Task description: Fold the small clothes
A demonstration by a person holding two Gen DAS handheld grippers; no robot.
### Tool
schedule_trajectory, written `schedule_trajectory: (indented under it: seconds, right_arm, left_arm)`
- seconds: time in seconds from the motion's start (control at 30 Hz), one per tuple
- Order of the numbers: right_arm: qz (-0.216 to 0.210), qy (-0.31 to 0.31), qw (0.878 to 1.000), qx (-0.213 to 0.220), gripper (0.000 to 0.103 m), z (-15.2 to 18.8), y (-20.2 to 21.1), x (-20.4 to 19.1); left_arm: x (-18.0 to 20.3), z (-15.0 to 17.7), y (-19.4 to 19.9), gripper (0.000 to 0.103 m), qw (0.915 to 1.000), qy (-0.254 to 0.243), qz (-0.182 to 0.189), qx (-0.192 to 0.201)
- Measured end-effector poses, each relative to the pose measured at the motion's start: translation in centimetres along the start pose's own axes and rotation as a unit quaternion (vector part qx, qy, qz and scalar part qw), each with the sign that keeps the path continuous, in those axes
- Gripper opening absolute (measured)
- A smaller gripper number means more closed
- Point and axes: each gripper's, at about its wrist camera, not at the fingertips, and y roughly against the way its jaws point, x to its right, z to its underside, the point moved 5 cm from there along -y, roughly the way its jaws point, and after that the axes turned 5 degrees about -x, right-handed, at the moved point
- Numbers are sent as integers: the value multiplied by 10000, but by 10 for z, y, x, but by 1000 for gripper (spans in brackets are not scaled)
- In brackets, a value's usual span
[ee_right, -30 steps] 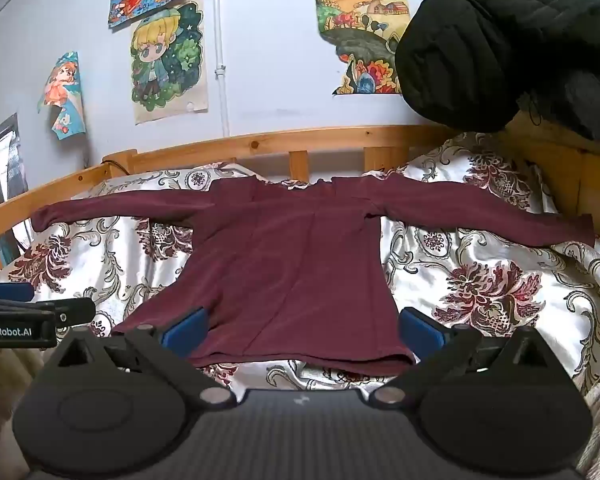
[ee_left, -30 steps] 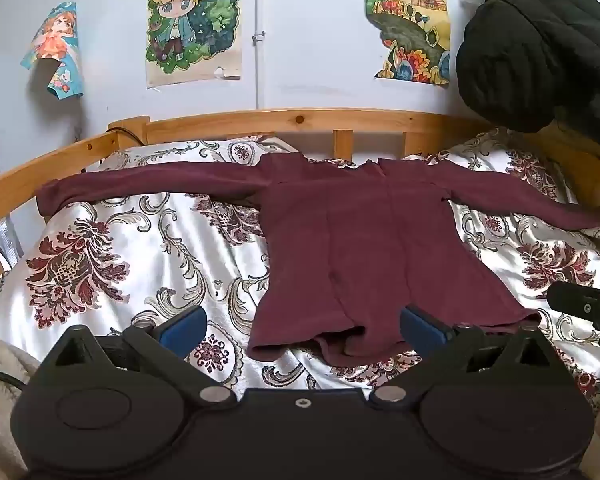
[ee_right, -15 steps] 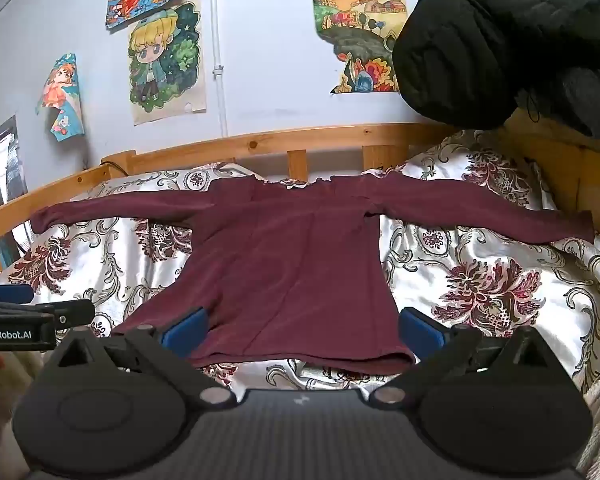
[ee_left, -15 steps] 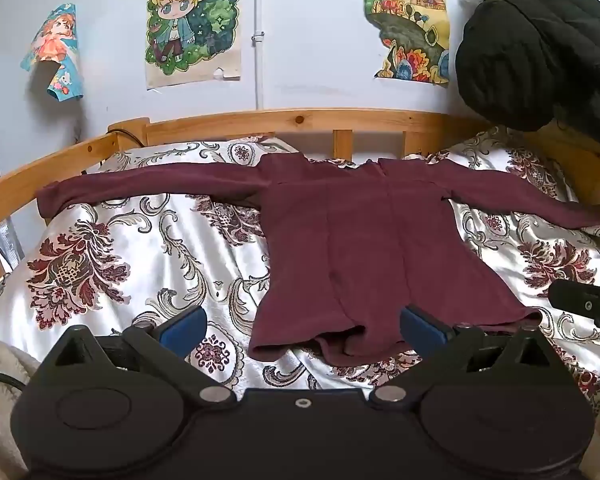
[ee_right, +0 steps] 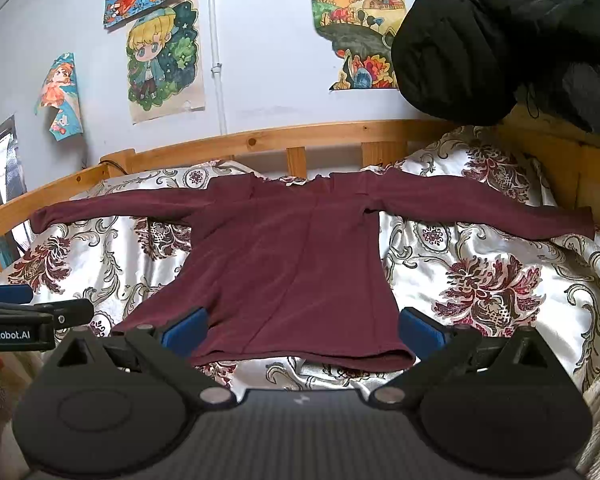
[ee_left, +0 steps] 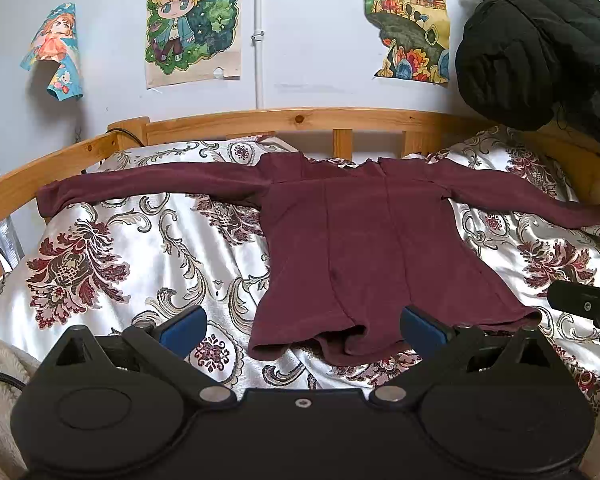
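A maroon long-sleeved top lies flat on the bed with both sleeves spread out sideways and its hem toward me. My left gripper hovers open just short of the hem, holding nothing. My right gripper is likewise open in front of the hem, with nothing between its blue pads. Each gripper shows at the edge of the other's view: the right one at the far right, the left one at the far left.
The bed has a white and red floral satin cover and a wooden rail along its back and sides. A black padded jacket hangs at the upper right. Posters are stuck on the wall behind.
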Motion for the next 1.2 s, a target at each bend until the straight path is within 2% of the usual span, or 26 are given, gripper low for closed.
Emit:
schedule_trajectory:
  seconds: [1.2]
  right_arm:
    - [1, -113, 9999, -88, 103, 4, -2, -1]
  left_arm:
    - [0, -2, -1, 102, 10000, -8, -4, -10]
